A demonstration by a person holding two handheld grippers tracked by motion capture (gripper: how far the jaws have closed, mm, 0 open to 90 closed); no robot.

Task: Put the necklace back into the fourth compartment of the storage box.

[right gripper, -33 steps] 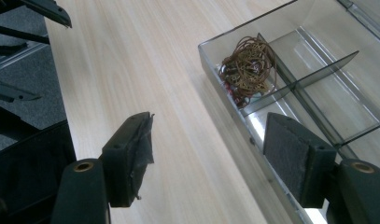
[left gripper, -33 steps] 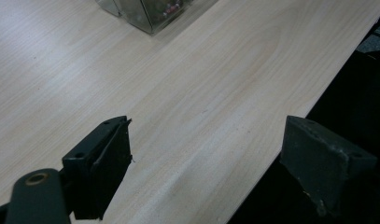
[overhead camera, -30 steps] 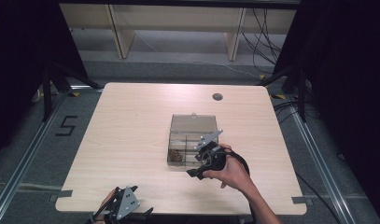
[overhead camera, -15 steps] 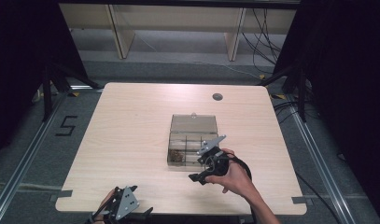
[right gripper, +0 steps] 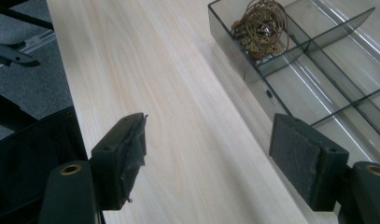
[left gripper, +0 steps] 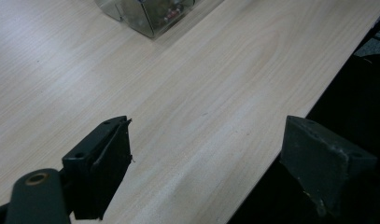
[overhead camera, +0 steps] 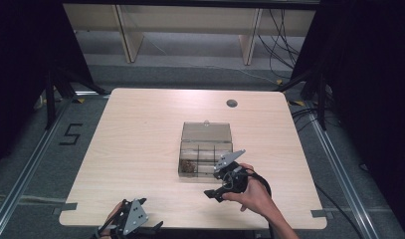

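Note:
A clear smoky plastic compartment box (overhead camera: 206, 148) lies at the table's middle with its lid (overhead camera: 206, 131) raised. One near corner compartment holds a brown tangle of fine chain (right gripper: 261, 27) (overhead camera: 188, 166). My right gripper (overhead camera: 215, 191) (right gripper: 208, 135) hovers just in front of the box, aimed along the table's near side. Its jaws have just been opening and stand open, with only bare wood between them. My left gripper (overhead camera: 145, 225) (left gripper: 206, 140) sits open at the table's near edge, far from the box (left gripper: 150, 14), and it holds nothing.
The light wooden table (overhead camera: 140, 139) has a round cable hole (overhead camera: 232, 103) at the back right. Dark floor with metal rails (overhead camera: 21, 184) surrounds it, and wooden shelving (overhead camera: 190, 20) stands behind. The box's other compartments (right gripper: 327, 70) look bare.
The right gripper has drawn back slightly from the box toward the near edge. The left gripper has stayed put.

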